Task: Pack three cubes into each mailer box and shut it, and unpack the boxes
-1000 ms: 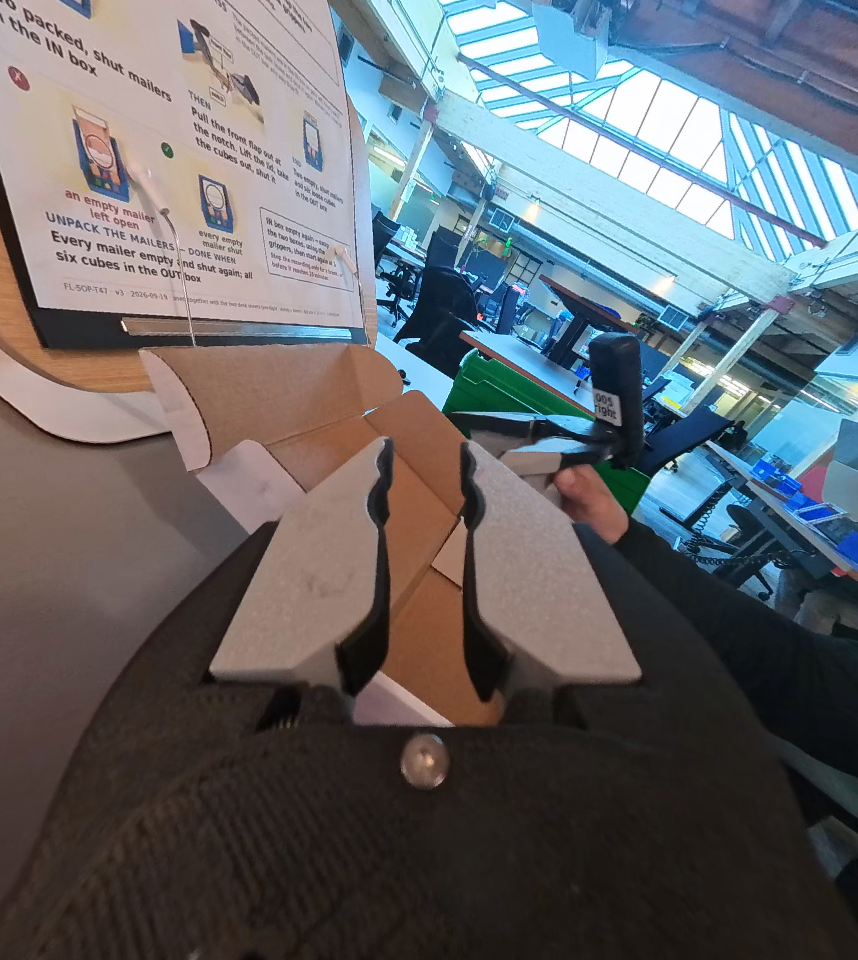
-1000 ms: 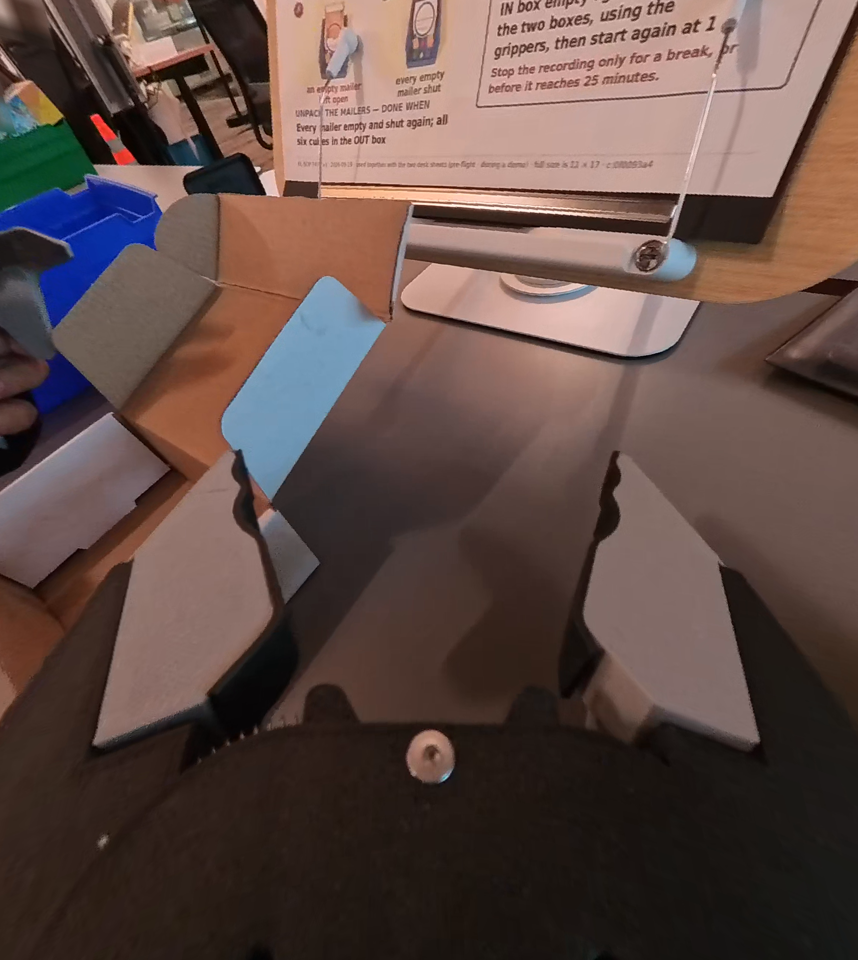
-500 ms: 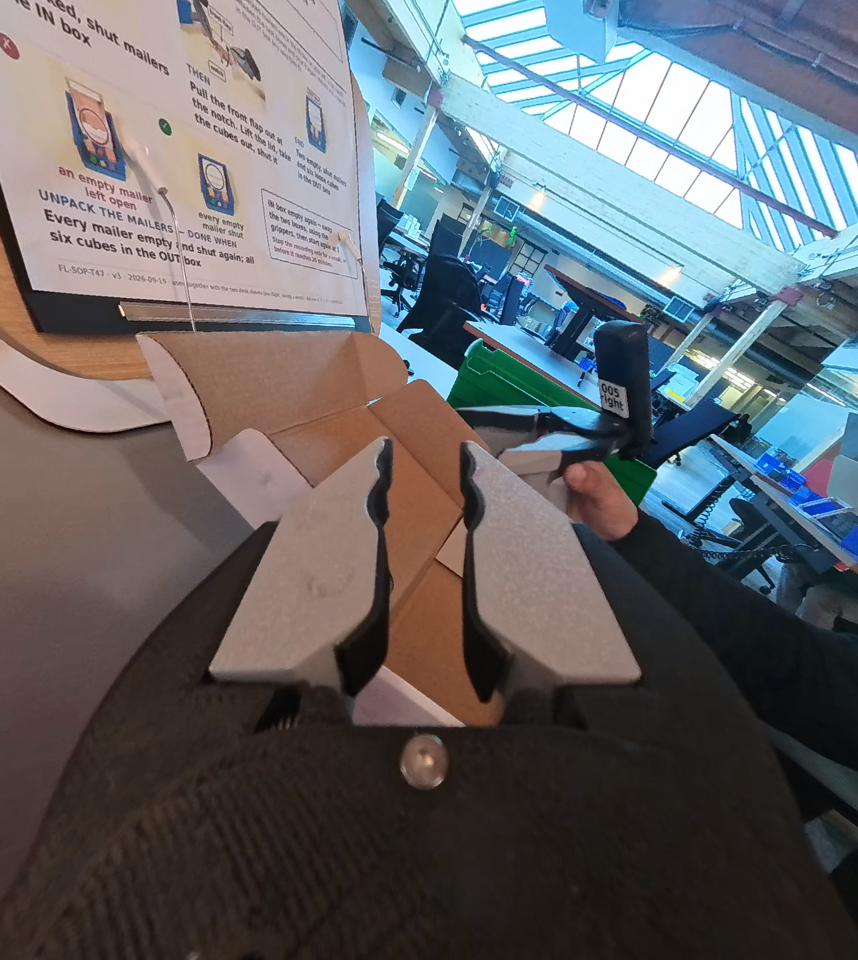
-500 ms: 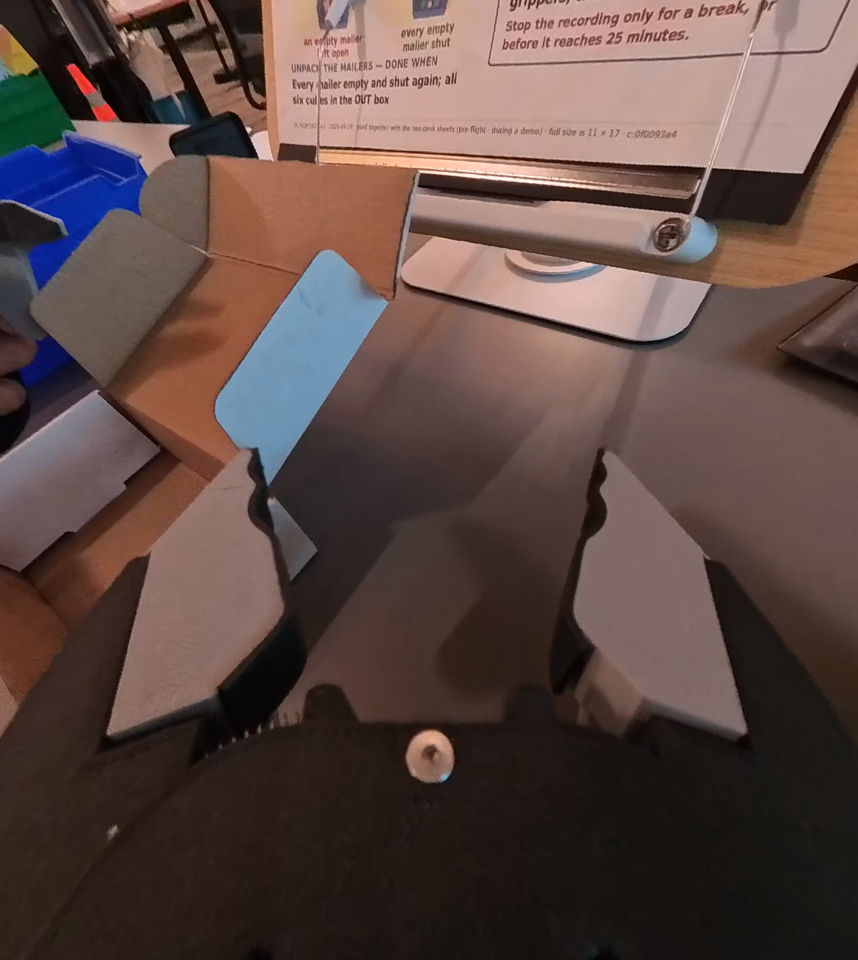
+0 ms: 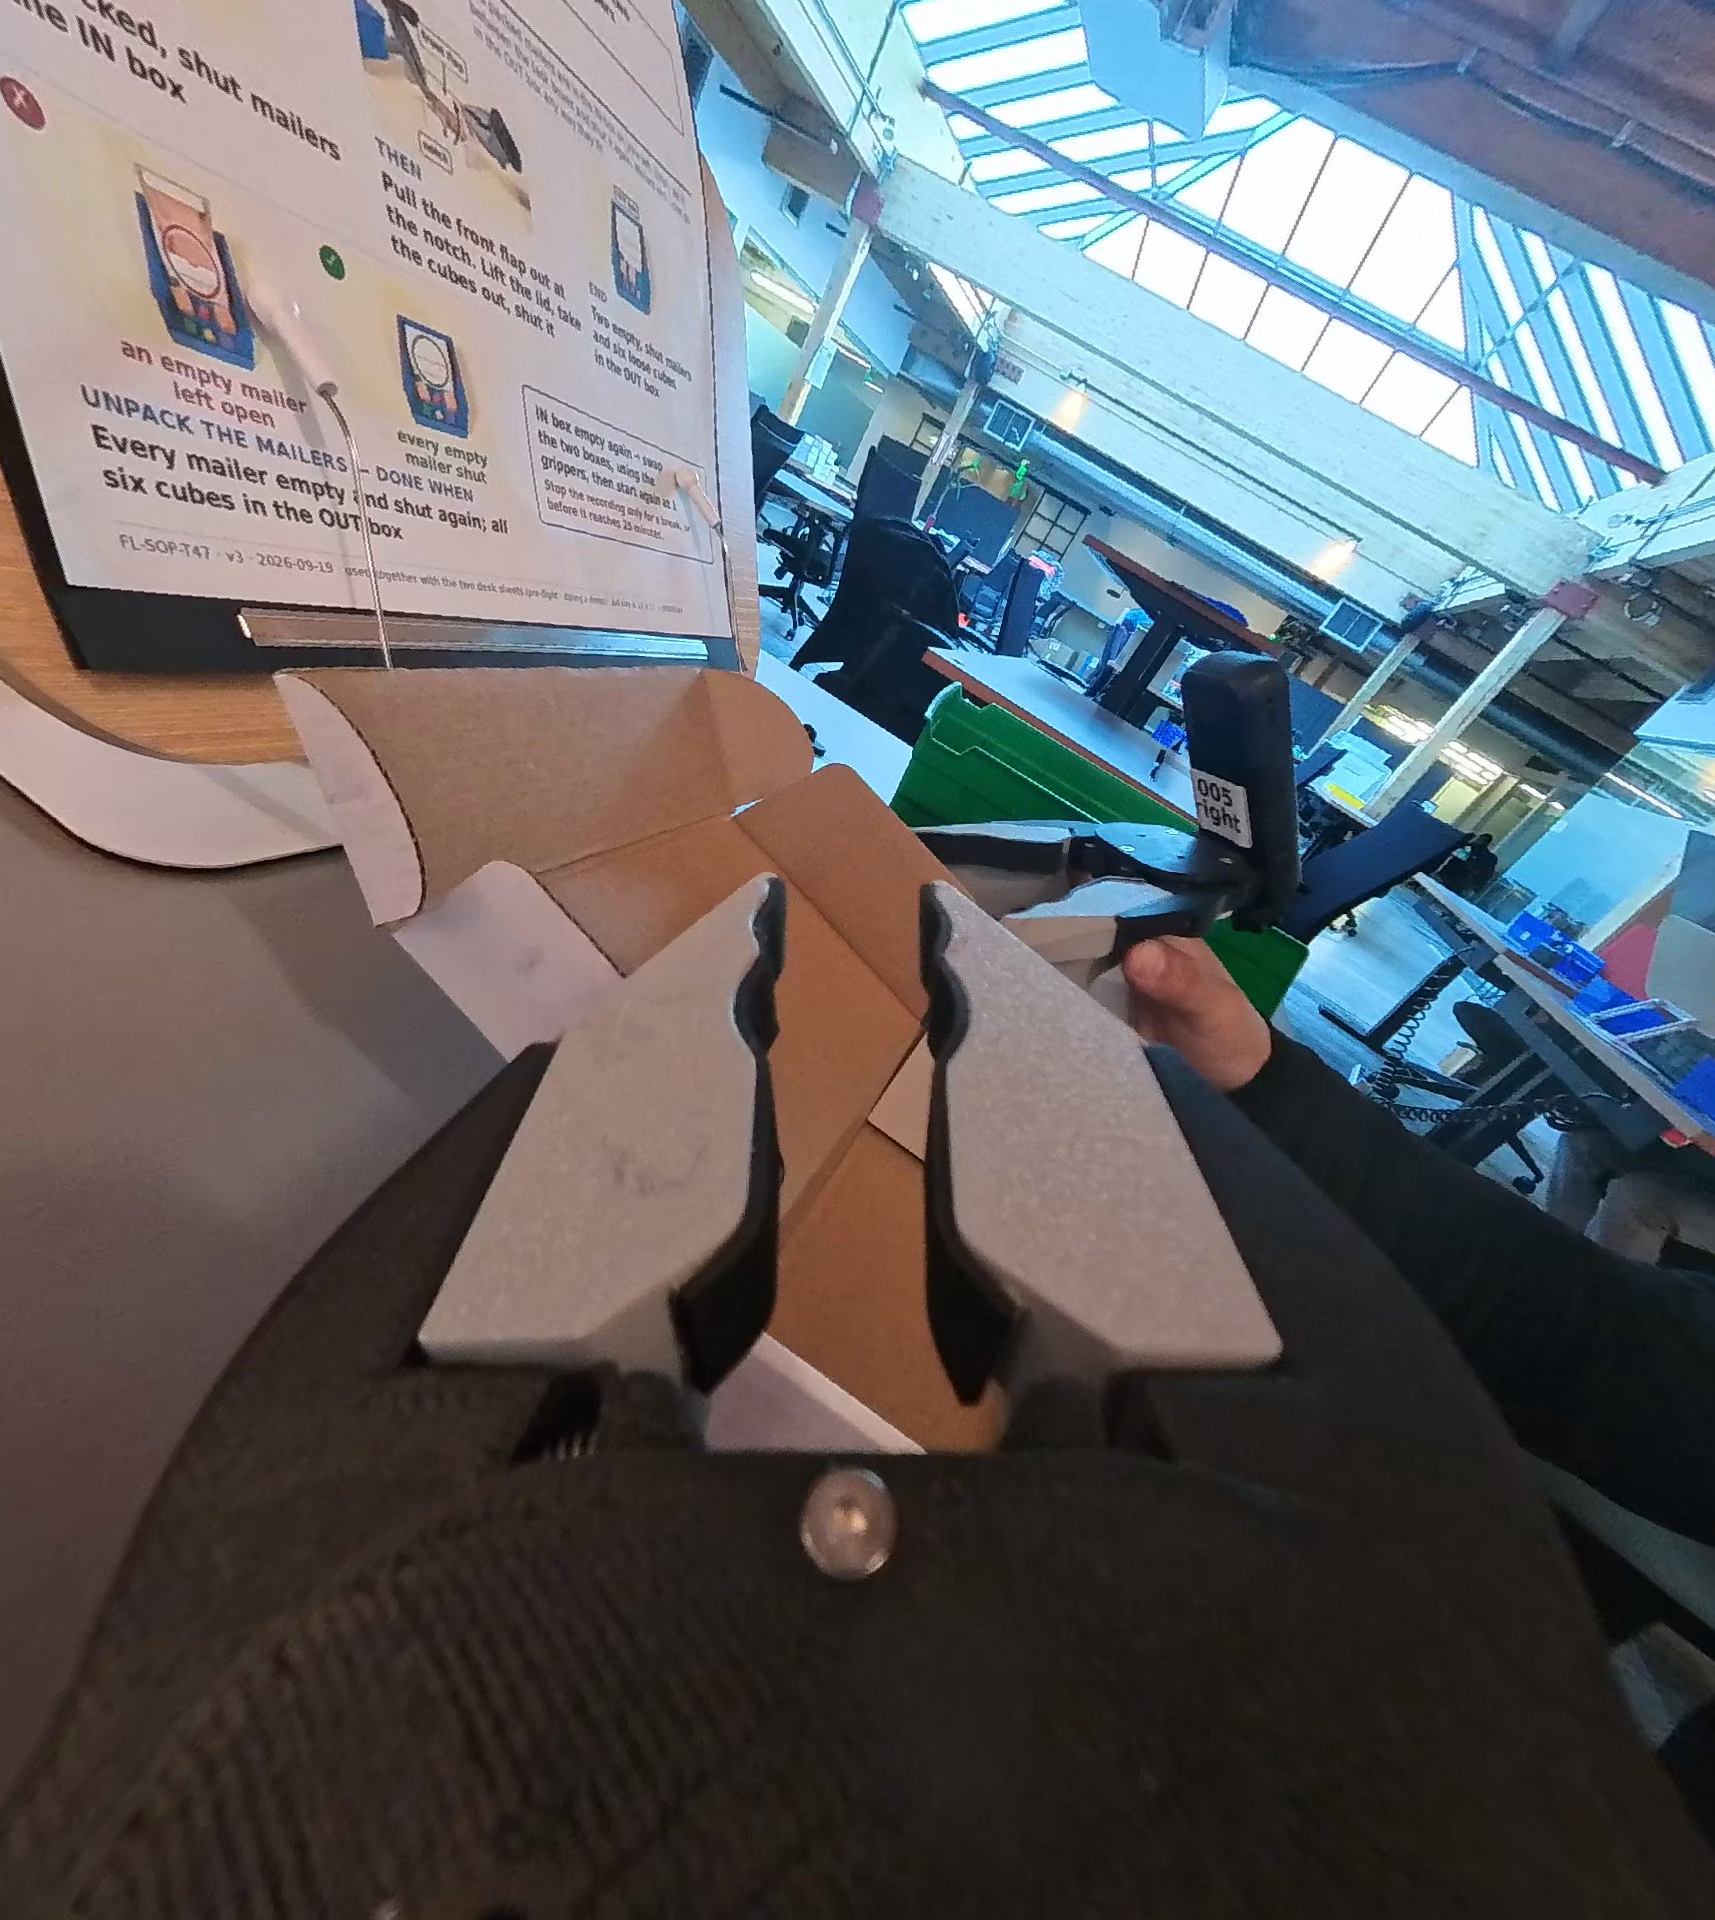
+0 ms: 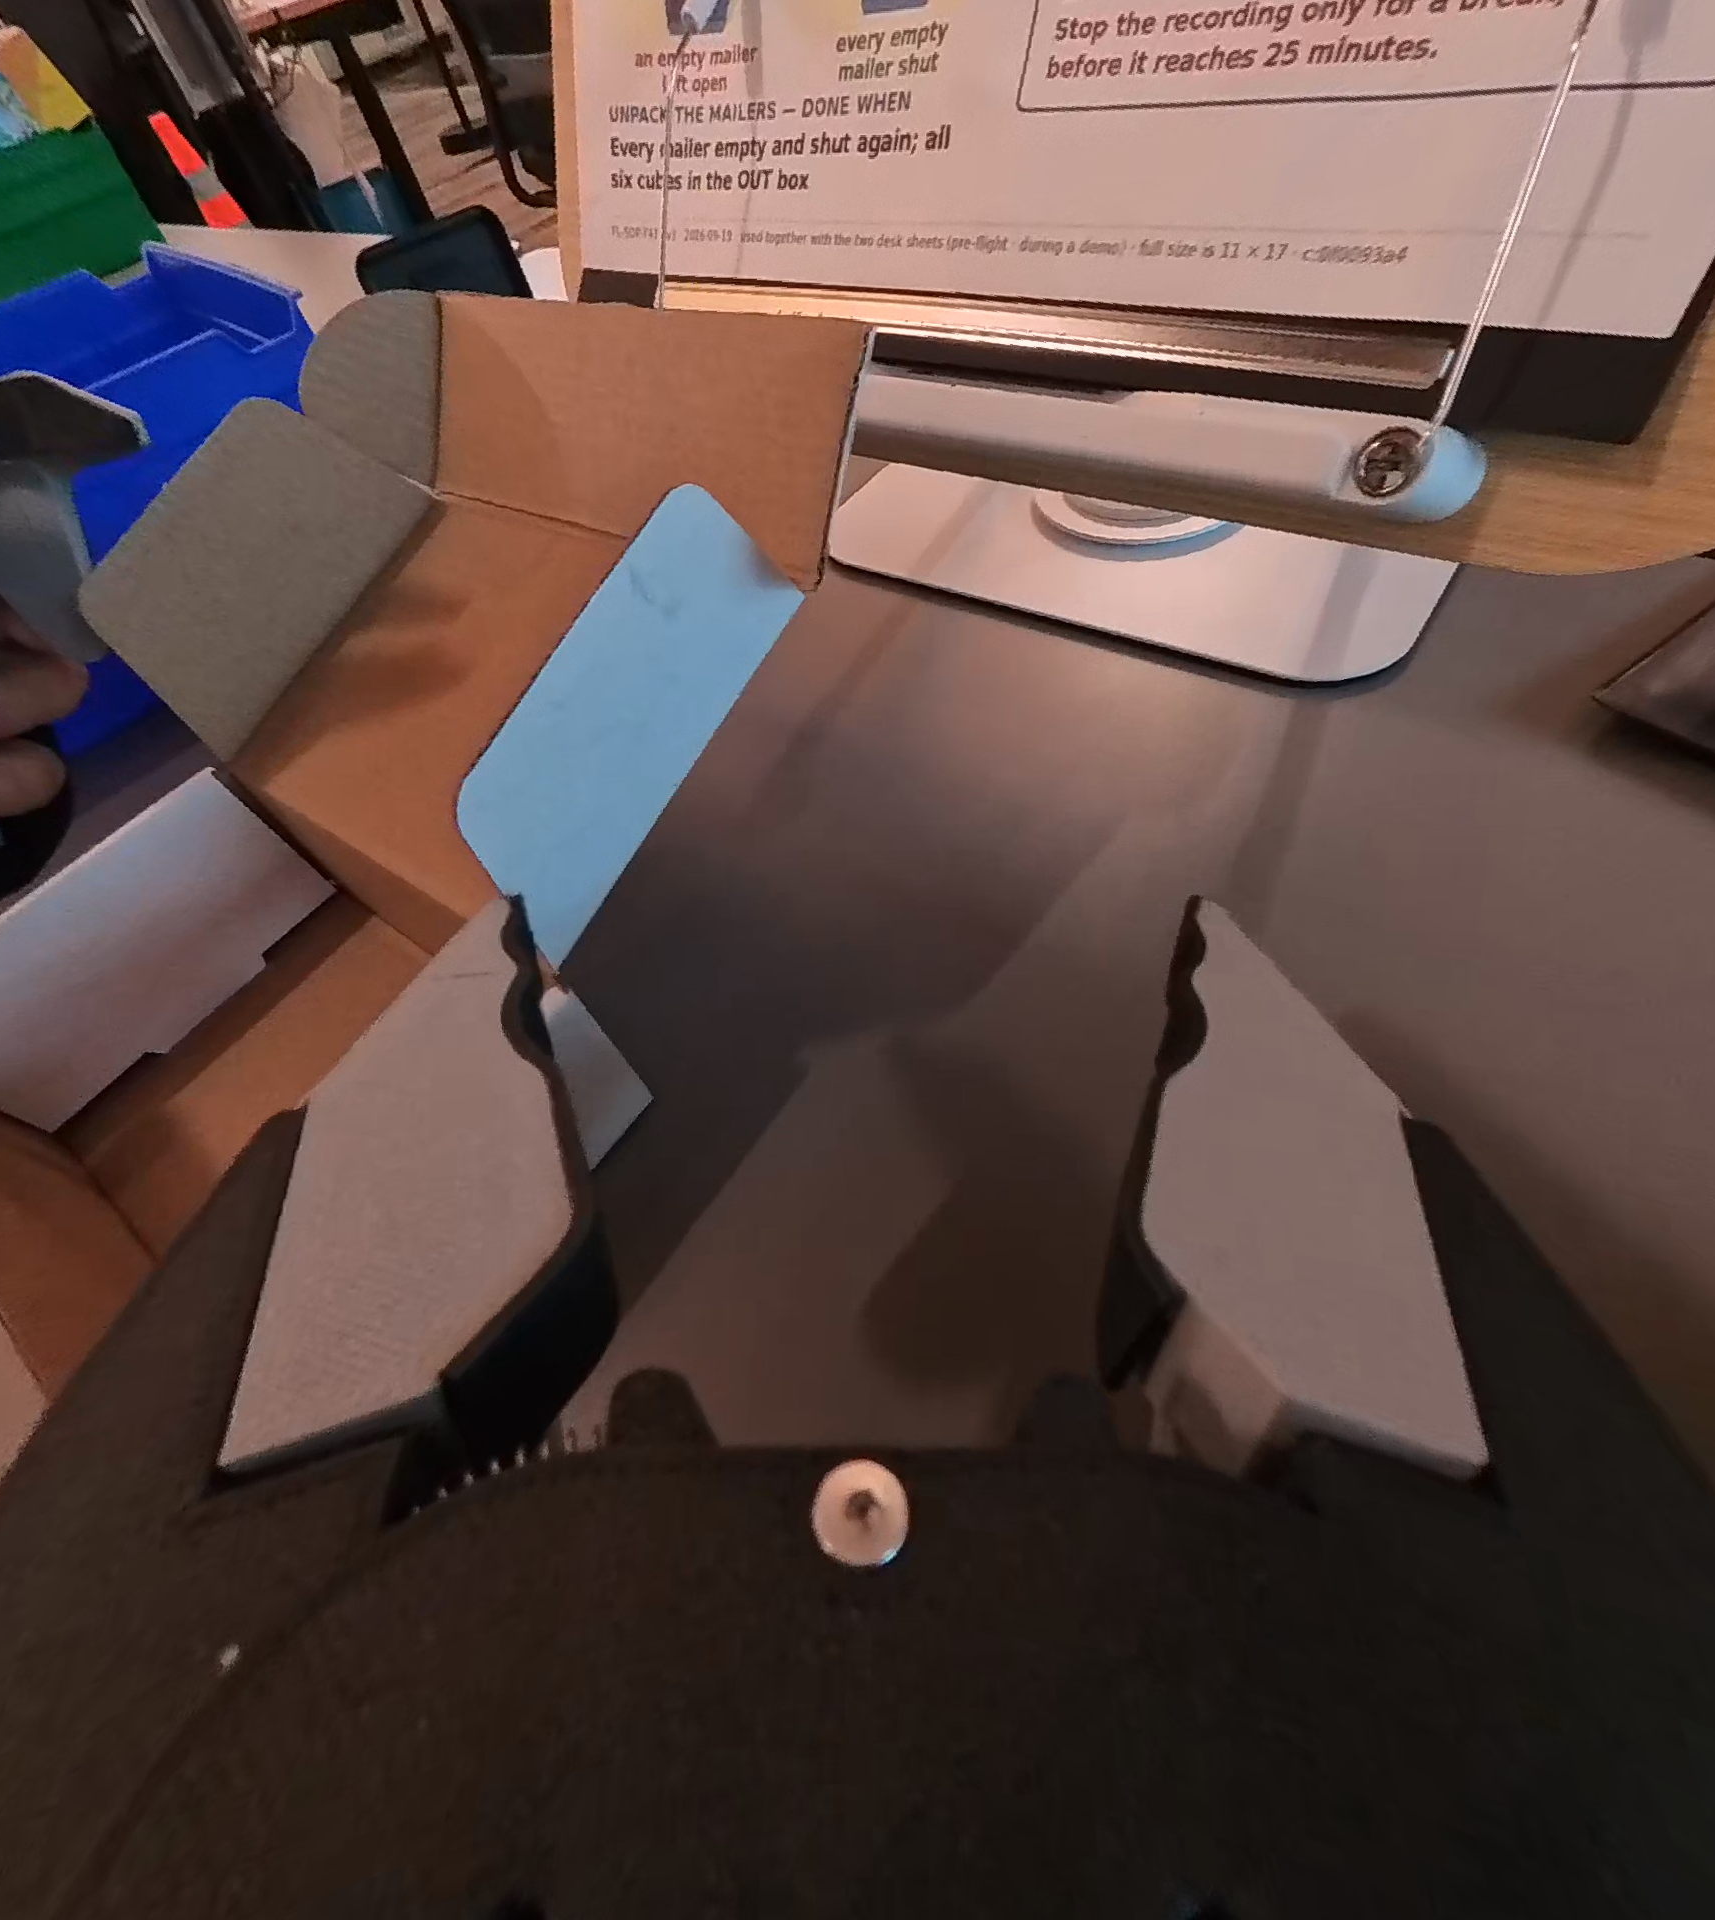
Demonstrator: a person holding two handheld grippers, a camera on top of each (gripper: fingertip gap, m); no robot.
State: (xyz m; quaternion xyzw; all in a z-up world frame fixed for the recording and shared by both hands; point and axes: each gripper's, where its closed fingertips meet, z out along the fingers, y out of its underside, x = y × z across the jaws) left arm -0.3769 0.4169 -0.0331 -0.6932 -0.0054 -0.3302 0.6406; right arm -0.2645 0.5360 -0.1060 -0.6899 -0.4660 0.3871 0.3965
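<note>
Left tongs [image 5: 851, 914] sit over the open mailer [image 5: 832, 1049], jaws narrow with a slim gap, nothing between them; cardboard floor shows through the gap. No cubes visible in what can be seen of the box, so the mailer reads as empty here, either unpacked or awaiting cubes; cannot tell which. Right tongs [image 6: 853, 925] hover above the bare grey table [image 6: 988, 862] just right of the mailer, jaws wide, holding nothing; left fingertip overlaps the box's white side flap [image 6: 624, 717]. Judgement: right tongs are open wide to take a flap or the lid, left is kept close above the box, perhaps to steady it. Lid [image 6: 624, 416] stands up at the back, dust flap [image 6: 240, 561] folded out to the left, which keeps the cavity reachable from above. In the left view the right tongs appear beyond the box, held by a hand [image 5: 1185, 1008]. Behind the lid: instruction sheet [image 5: 313, 312] on a wooden stand [image 6: 1196, 582], placed to face the operator. Far left in the right view: blue bin [image 6: 157, 343] and green bin [image 6: 1, 208], likely cube stock, contents hidden. Risk: an upright lid may spring back when pushed.
</note>
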